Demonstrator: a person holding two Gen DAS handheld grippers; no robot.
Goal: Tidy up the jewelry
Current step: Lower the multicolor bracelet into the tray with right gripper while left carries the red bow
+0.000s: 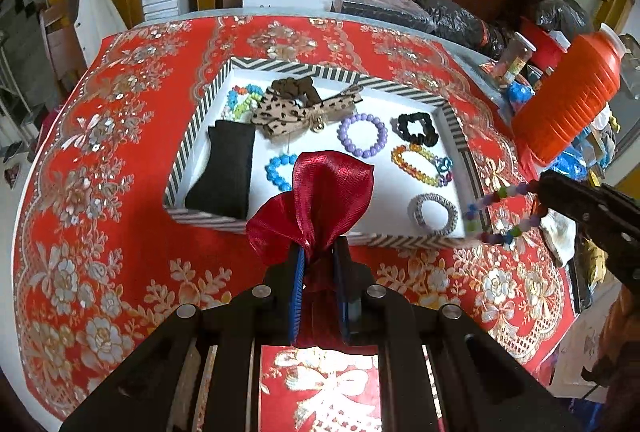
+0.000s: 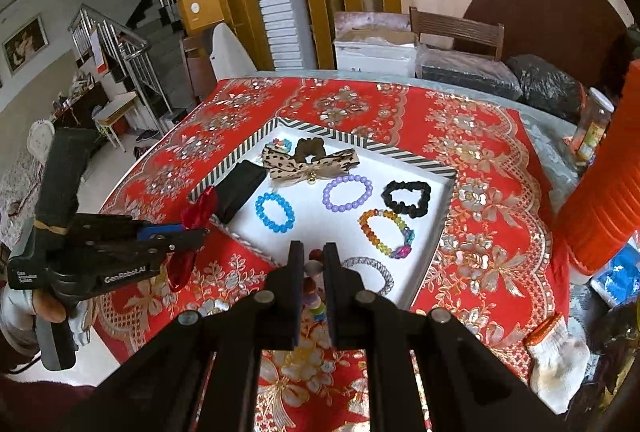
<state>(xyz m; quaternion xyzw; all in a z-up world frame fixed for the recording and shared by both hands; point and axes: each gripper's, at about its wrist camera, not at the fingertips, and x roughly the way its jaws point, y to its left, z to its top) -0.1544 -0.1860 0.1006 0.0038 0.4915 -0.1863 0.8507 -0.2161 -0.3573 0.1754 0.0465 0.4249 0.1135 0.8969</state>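
Note:
My left gripper point(image 1: 319, 260) is shut on a dark red satin bow point(image 1: 320, 188), held above the near edge of the striped tray point(image 1: 200, 112). The same bow point(image 2: 198, 206) and left gripper point(image 2: 200, 232) show at the left in the right wrist view. My right gripper point(image 2: 312, 256) is shut on a multicoloured bead bracelet point(image 2: 314, 286), which hangs as a loop point(image 1: 500, 216) off the right gripper point(image 1: 538, 188) over the tray's near right corner. In the tray point(image 2: 400, 152) lie a purple bead bracelet point(image 2: 347, 193), a blue one point(image 2: 275, 218), a rainbow one point(image 2: 386, 232), a black scrunchie point(image 2: 406, 198), a silver ring point(image 2: 370, 270), a leopard bow point(image 2: 308, 162) and a black pouch point(image 2: 242, 190).
A red floral cloth point(image 1: 120, 272) covers the table. An orange jug point(image 1: 568, 104), jars and black bags point(image 1: 460, 20) crowd the right and far side. A white glove point(image 2: 556, 360) lies at the near right. Chairs and a white box point(image 2: 374, 52) stand behind the table.

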